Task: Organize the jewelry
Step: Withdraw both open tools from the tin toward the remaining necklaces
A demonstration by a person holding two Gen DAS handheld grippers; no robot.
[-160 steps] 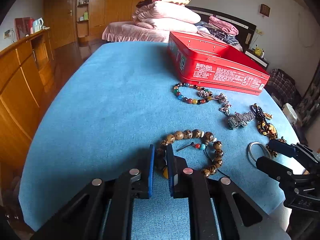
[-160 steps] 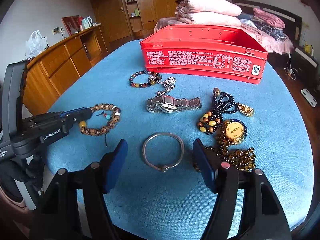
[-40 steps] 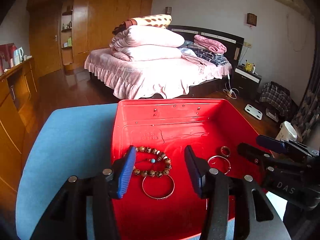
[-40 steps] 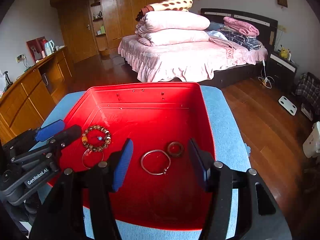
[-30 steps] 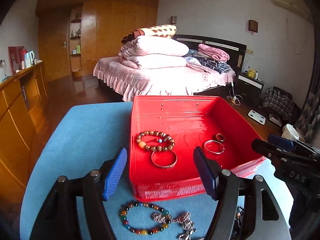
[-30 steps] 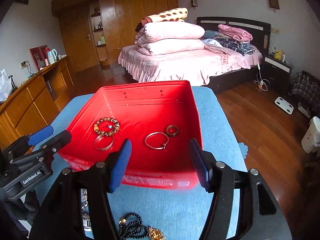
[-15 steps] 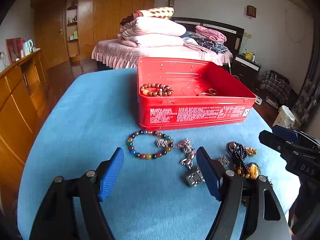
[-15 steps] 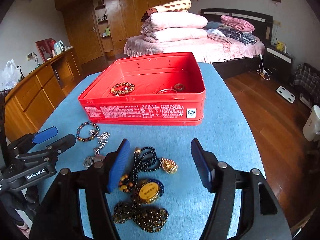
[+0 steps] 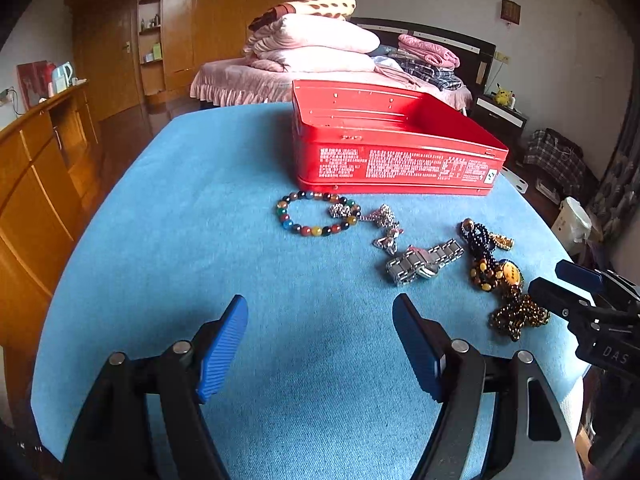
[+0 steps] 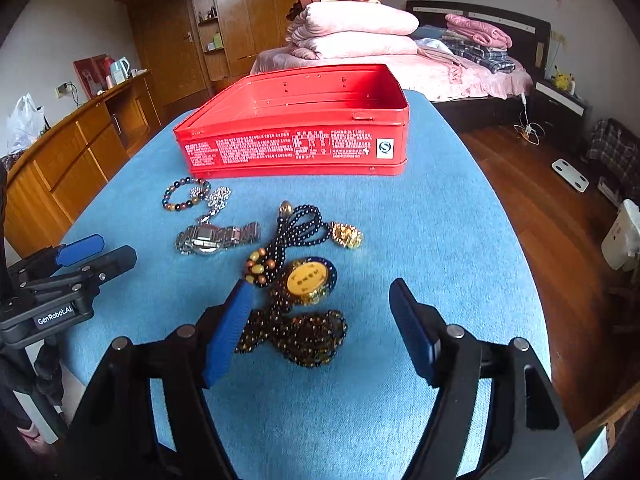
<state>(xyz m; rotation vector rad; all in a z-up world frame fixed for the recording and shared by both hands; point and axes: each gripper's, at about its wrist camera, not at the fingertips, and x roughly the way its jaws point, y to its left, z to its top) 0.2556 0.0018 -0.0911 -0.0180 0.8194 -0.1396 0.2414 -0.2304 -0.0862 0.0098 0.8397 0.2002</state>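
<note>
A red tin box (image 9: 396,148) (image 10: 296,136) stands open at the far side of the blue table (image 9: 200,240). In front of it lie a multicoloured bead bracelet (image 9: 314,212) (image 10: 184,194), a silver chain (image 9: 382,220), a steel watch (image 9: 424,262) (image 10: 216,236) and a dark bead necklace with a yellow pendant (image 9: 500,276) (image 10: 308,276). My left gripper (image 9: 320,340) is open and empty, low over bare cloth in front of the bracelet. My right gripper (image 10: 320,324) is open and empty, its fingers either side of the necklace's near heap of small beads.
A wooden sideboard (image 9: 36,168) runs along the left. A bed with stacked pink bedding (image 9: 320,52) lies beyond the table. The table's right edge drops to a wooden floor (image 10: 560,216).
Both grippers pulled back from over the red box and dropped low toward the table's near side. The brown bead bracelet and the silver bangle, earlier on the table, lay inside the box.
</note>
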